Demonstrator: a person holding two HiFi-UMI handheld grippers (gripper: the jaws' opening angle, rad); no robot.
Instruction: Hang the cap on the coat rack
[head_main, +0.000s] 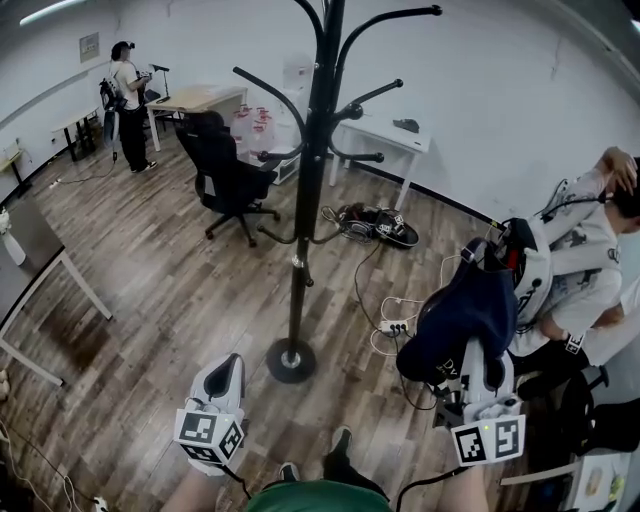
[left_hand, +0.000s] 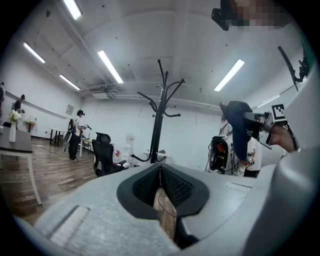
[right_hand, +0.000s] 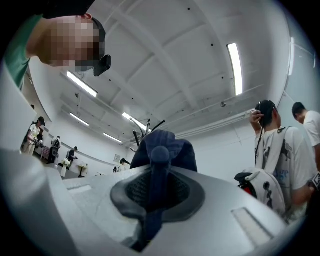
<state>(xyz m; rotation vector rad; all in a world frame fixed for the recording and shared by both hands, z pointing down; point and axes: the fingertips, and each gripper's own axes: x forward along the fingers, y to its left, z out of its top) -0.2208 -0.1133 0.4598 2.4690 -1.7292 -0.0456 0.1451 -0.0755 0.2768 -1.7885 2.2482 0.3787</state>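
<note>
The black coat rack (head_main: 303, 200) stands on its round base in the middle of the wooden floor, its curved hooks all bare. A navy cap (head_main: 465, 318) hangs from my right gripper (head_main: 478, 362), which is shut on the cap's fabric to the right of the rack and away from it. In the right gripper view a fold of the cap (right_hand: 161, 150) runs between the pads, and the rack's hook tips (right_hand: 146, 126) show behind it. My left gripper (head_main: 235, 362) sits low in front of the rack's base, shut and with nothing in it. In the left gripper view the rack (left_hand: 159, 117) rises ahead and the cap (left_hand: 239, 125) hangs to its right.
A black office chair (head_main: 228, 180) stands left of and behind the rack. A power strip with cables (head_main: 395, 326) lies on the floor between the rack and the cap. A person (head_main: 585, 270) is close on the right. White desks (head_main: 385, 135) line the back wall, and a table (head_main: 40, 250) stands at left.
</note>
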